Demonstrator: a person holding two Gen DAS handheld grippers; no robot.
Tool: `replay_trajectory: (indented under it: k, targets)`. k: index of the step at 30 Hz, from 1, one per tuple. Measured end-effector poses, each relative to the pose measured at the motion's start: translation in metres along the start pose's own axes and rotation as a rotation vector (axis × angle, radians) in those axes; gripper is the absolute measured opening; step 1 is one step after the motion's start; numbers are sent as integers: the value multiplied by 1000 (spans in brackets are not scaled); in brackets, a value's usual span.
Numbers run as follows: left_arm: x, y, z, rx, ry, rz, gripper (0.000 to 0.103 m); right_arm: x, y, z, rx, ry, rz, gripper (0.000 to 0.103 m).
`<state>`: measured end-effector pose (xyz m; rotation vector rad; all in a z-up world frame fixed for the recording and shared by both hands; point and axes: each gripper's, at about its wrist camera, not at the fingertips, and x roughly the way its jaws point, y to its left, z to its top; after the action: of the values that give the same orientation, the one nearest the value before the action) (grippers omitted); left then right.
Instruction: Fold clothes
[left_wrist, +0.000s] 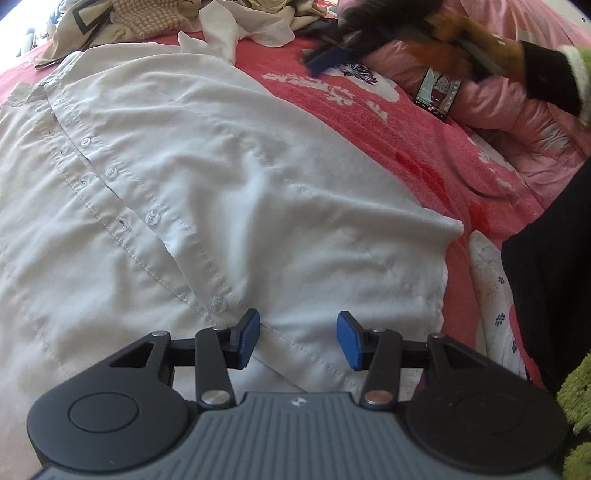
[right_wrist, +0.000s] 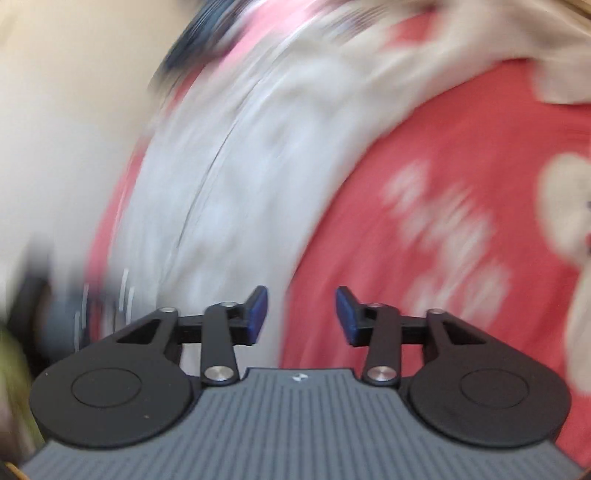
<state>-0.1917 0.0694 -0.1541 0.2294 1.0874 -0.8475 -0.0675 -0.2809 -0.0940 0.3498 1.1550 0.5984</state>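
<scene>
A white button-up shirt (left_wrist: 177, 177) lies spread flat on a red patterned bedspread (left_wrist: 424, 166), its button placket running diagonally from upper left to the bottom centre. My left gripper (left_wrist: 298, 339) is open and empty, hovering just above the shirt's lower hem near the last button. My right gripper (right_wrist: 301, 314) is open and empty; its view is heavily motion-blurred, showing the white shirt (right_wrist: 229, 177) to the left and the red bedspread (right_wrist: 424, 221) to the right. The right gripper also shows blurred at the top right of the left wrist view (left_wrist: 332, 55).
A pile of crumpled clothes (left_wrist: 177, 22) sits at the far edge of the bed. A phone (left_wrist: 437, 92) lies on a pink quilt (left_wrist: 517, 110) at the right. The person's dark clothing (left_wrist: 554, 288) is at the right edge.
</scene>
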Motion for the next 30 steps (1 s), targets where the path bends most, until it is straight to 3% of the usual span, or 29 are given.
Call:
replay_trajectory:
  k: [3,7,8,9,10,11,17,19,22,26,30]
  targets:
    - [1,0,0,1,0,-1,48,20,-41,36,243,-146,40,42]
    - [2,2,-1,-7,1,-8,48,57,-63,61,394,-186,18,41]
    - [3,3,-1,-7,1,-13,48,65,-68,66,423,-192,13,34]
    - [3,3,-1,-7,2,-18,48,68,-68,68,423,-206,-1,25]
    - [3,4,-1,-7,2,-22,48,70,-65,71,407,-213,-35,8]
    - [3,5,-2,-6,2,-27,48,70,-65,73,390,-223,-50,2]
    - [3,9,-1,10,13,-48,47,58,-72,98,279,-292,-150,0]
    - [3,9,-1,12,16,-51,47,60,-68,104,209,-294,-219,0]
    - [3,8,-1,9,17,-51,48,66,-80,109,285,-273,-166,0]
    - [3,8,-1,-4,15,-50,48,62,-100,96,503,-267,-6,4]
    - [3,9,-1,-5,14,-55,48,62,-101,80,577,-211,67,11]
